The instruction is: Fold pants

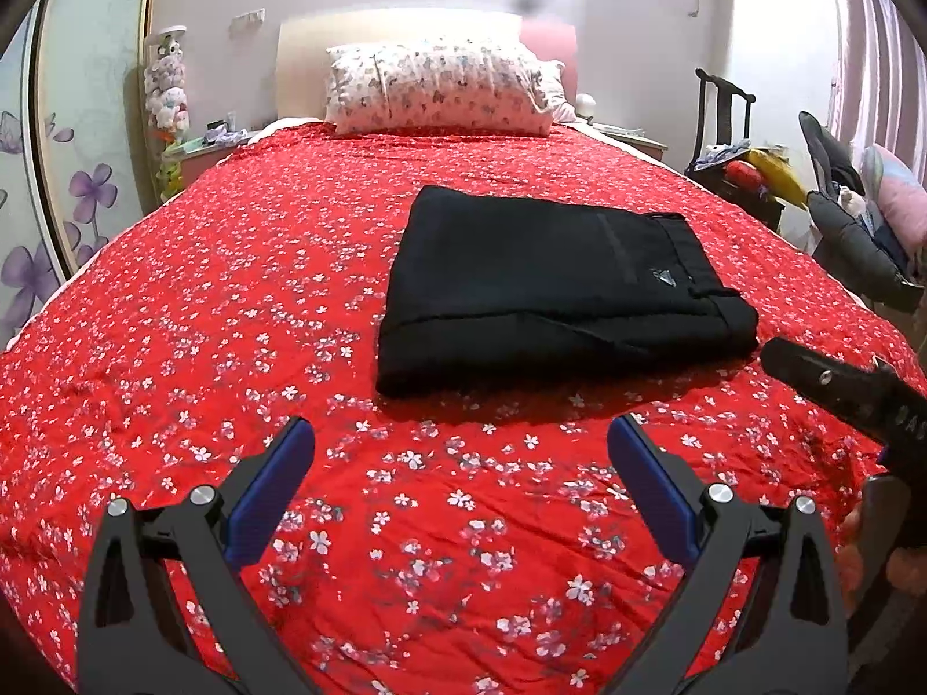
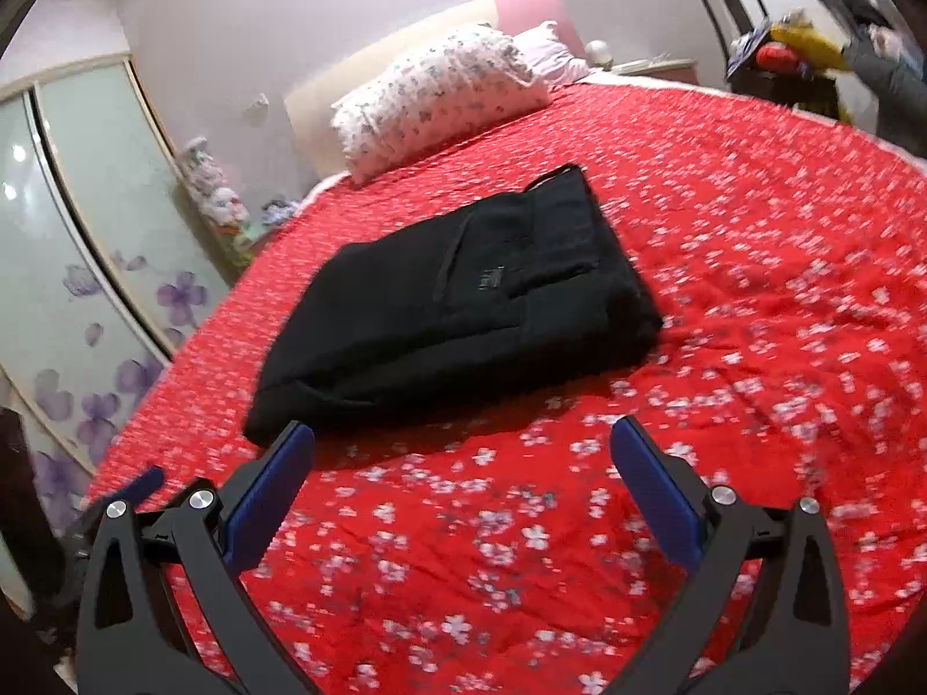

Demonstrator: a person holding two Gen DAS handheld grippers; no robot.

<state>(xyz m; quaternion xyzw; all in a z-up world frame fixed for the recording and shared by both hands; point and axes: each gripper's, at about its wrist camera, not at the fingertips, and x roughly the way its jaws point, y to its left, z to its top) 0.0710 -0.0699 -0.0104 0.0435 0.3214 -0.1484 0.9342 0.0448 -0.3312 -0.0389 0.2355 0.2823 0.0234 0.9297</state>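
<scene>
Both grippers' jaws gape wide, holding nothing.

Black pants (image 1: 556, 284), folded flat, mid-bed

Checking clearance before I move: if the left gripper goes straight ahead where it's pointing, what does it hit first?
Likely the red bedspread, then the folded black pants near edge. The left gripper is open; depth is unclear.

A floral pillow (image 1: 440, 87) lies at the red bedspread's (image 1: 232, 301) head.
</scene>
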